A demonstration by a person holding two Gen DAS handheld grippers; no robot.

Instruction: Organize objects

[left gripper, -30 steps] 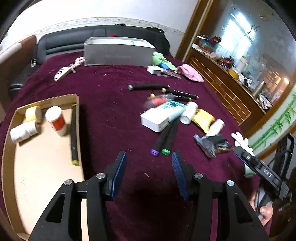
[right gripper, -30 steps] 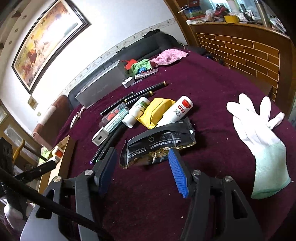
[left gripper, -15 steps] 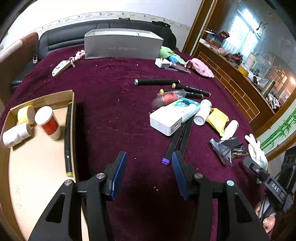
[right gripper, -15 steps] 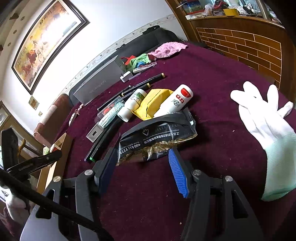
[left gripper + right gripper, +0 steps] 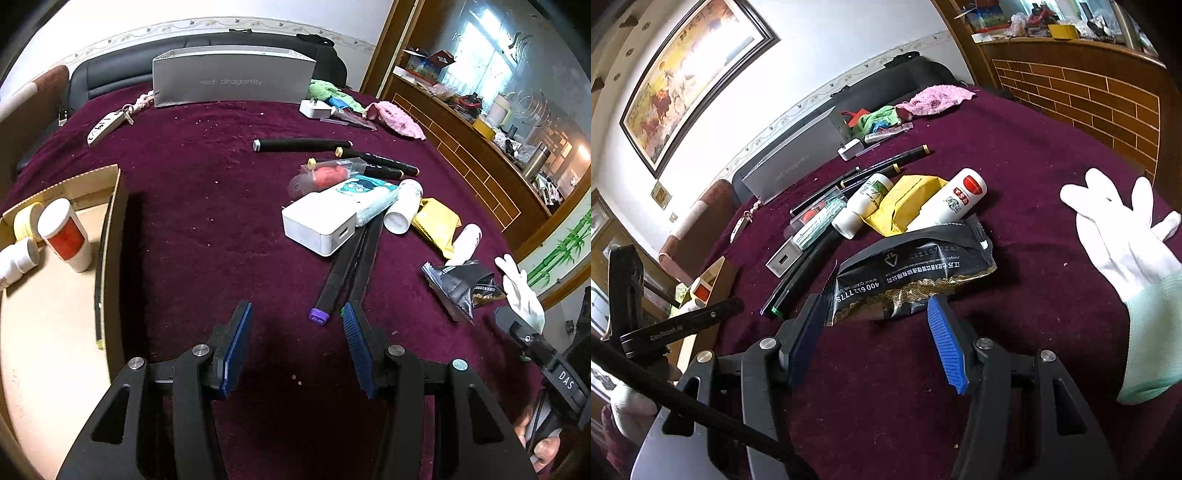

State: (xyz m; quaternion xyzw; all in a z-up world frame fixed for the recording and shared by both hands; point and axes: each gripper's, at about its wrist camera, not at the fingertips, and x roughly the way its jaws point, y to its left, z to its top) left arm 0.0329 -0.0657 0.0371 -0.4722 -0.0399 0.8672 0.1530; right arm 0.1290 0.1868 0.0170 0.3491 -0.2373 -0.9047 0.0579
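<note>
My left gripper [image 5: 295, 314] hovers open and empty over the maroon cloth. Just ahead of its right finger lie two black markers, one purple-capped [image 5: 334, 280] and one green-capped, whose tip hides behind that finger. They run under a white power bank [image 5: 319, 223]. The cardboard tray [image 5: 110, 236] on the left holds a red-labelled bottle [image 5: 64, 236], two small jars and a black marker [image 5: 99, 295]. My right gripper [image 5: 875, 306] is open, and the near edge of a black foil pouch [image 5: 912, 273] reaches between its fingertips, with the pads off it.
A yellow packet [image 5: 905, 199], a red-capped white bottle [image 5: 955, 199] and a green-printed bottle [image 5: 866, 199] lie behind the pouch. A white glove [image 5: 1126, 251] rests on the right. A grey box [image 5: 232, 79], a charger and cloths sit at the far edge.
My left gripper has dropped and moved closer to the markers, which now reach its right fingertip. The right gripper has crept up to the black pouch. Both openings are unchanged.
</note>
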